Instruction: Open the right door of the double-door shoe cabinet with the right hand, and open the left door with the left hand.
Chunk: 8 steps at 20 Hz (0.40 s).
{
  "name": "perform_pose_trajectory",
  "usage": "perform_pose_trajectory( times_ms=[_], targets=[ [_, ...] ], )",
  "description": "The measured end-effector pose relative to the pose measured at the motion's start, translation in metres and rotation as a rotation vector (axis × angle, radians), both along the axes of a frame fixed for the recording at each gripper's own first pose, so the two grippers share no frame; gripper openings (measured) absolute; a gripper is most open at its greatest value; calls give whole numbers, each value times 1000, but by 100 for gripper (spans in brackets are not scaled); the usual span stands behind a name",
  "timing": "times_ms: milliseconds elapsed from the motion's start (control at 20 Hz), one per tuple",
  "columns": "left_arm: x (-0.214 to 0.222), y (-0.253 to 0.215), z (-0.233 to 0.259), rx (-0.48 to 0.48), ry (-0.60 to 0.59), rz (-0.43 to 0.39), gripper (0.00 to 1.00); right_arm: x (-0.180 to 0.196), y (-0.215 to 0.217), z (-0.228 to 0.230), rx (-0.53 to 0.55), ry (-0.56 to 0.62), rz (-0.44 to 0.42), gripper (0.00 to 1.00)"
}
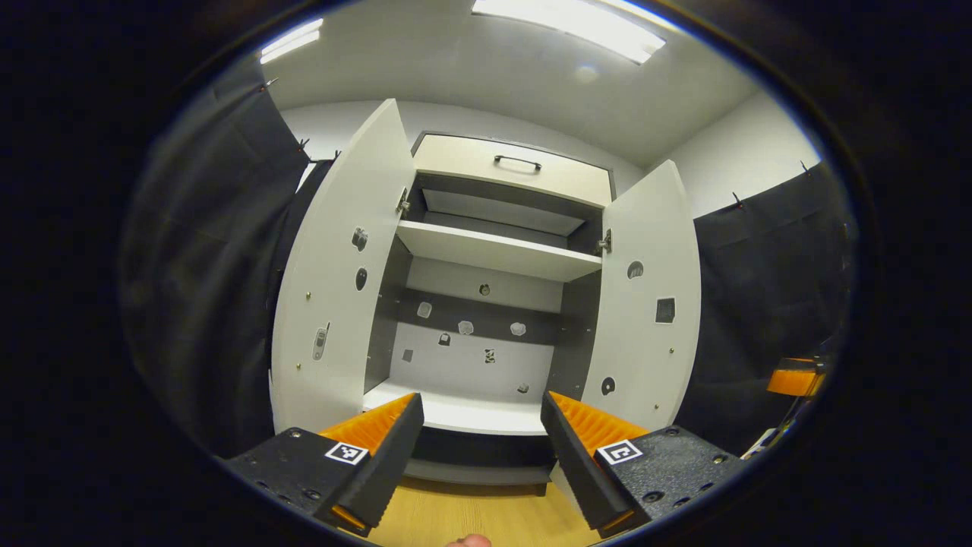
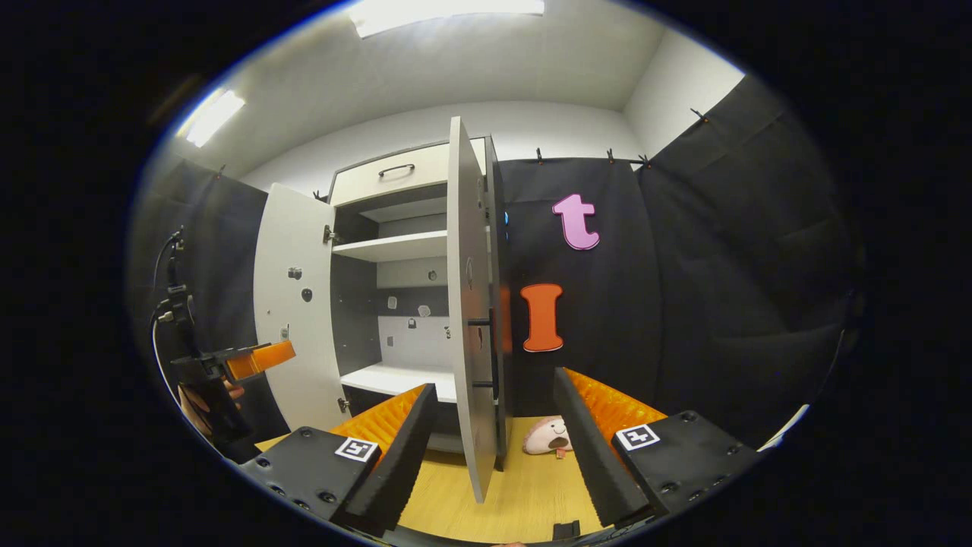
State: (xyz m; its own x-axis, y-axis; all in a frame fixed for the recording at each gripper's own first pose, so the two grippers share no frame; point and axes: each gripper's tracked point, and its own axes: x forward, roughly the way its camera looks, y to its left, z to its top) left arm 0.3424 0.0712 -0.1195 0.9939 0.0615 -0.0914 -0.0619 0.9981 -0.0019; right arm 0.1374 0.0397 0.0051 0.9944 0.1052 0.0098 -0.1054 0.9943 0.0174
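The shoe cabinet (image 1: pixel 493 251) stands straight ahead with both doors swung wide. Its left door (image 1: pixel 334 273) and right door (image 1: pixel 653 304) flank bare shelves. My left gripper (image 1: pixel 482 425) is open in front of the bottom shelf, holding nothing and touching neither door. In the right gripper view the right door (image 2: pixel 469 304) stands edge-on, with its dark handle (image 2: pixel 480 353) facing me. My right gripper (image 2: pixel 493 422) is open, its fingers on either side of that door's lower edge without pressing on it. The left door (image 2: pixel 292 304) shows beyond, with the left gripper (image 2: pixel 254 361) held by a hand before it.
A closed drawer (image 1: pixel 516 167) with a dark handle tops the cabinet. A small pink plush toy (image 2: pixel 550 437) lies on the wooden floor (image 2: pixel 516 486) beside the cabinet's right side. Black cloth walls hang on both sides.
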Motion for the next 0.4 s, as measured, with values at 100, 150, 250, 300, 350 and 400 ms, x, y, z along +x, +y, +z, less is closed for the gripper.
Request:
perform_pose_trajectory(
  times_ms=[100, 150, 250, 300, 350, 400],
  targets=[
    [1, -1, 0, 5, -9, 8, 94, -4, 0, 0, -9, -6, 2, 98],
    [1, -1, 0, 8, -14, 12, 94, -6, 1, -1, -9, -10, 4, 98],
    [1, -1, -1, 18, -6, 13, 97, -9, 4, -1, -9, -10, 8, 98],
    [1, -1, -2, 24, 1, 10, 96, -10, 4, -1, -10, -6, 5, 98],
    [0, 0, -3, 32, 4, 11, 94, -12, 5, -2, -12, -2, 2, 98],
    [0, 1, -2, 40, 4, 15, 94, -12, 6, -1, -15, -4, 1, 87]
  ],
)
